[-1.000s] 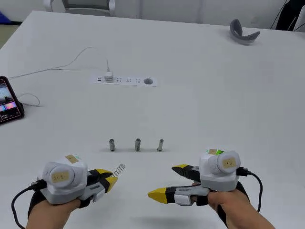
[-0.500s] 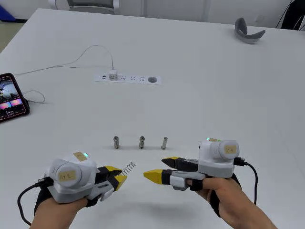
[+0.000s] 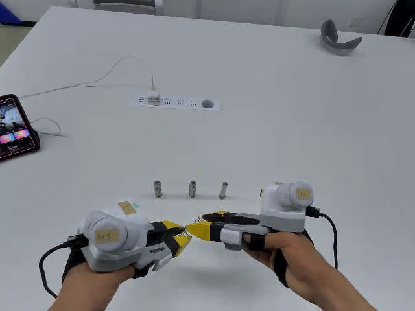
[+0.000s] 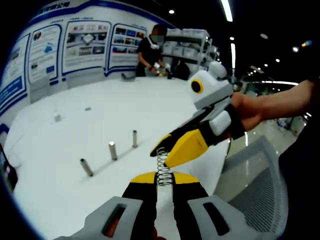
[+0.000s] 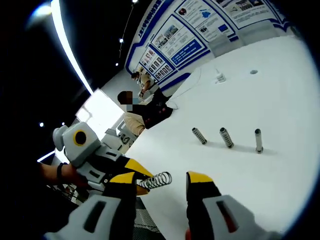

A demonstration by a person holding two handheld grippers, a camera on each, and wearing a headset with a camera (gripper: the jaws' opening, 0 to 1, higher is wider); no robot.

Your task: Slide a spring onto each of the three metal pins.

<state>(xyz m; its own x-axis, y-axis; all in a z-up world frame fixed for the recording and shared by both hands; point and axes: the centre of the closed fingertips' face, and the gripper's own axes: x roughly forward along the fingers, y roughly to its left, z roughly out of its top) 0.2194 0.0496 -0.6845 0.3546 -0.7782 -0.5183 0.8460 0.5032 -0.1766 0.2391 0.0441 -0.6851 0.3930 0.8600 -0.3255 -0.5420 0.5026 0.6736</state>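
Spring [image 4: 161, 165]: 1 loose coil, held in the air above the near edge of the desk, between the tips of the 2 grippers.
Left gripper [image 4: 162, 179]: jaws pressed together on one end of the spring; the free end sticks out past its yellow tips.
Right gripper [image 5: 162, 179]: jaws spread, 1 on each side of the spring's free end. In the right gripper view the coil lies closer to one jaw than the other, and I cannot tell whether it touches that jaw.
Pins [image 3: 192, 188]: 3 stand upright in a short row parallel to the near edge, just beyond the gripper tips and near the middle of the desk's width.
Coiled pins: the left one [image 3: 157, 188] and the middle one each wear a coil.
Bare pin [image 3: 223, 190]: stands at the right end of the row, smooth, with nothing on it.
Desk [image 3: 311, 129]: white and flat.
Power strip [image 3: 175, 102]: lies beyond the pins, left of centre, with a white plug [image 3: 154, 97] in it and a thin cable running toward the left edge.
Phone [image 3: 14, 126]: lies at the left edge, screen lit.
Grey band [image 3: 340, 40]: a curved piece near the far right corner.
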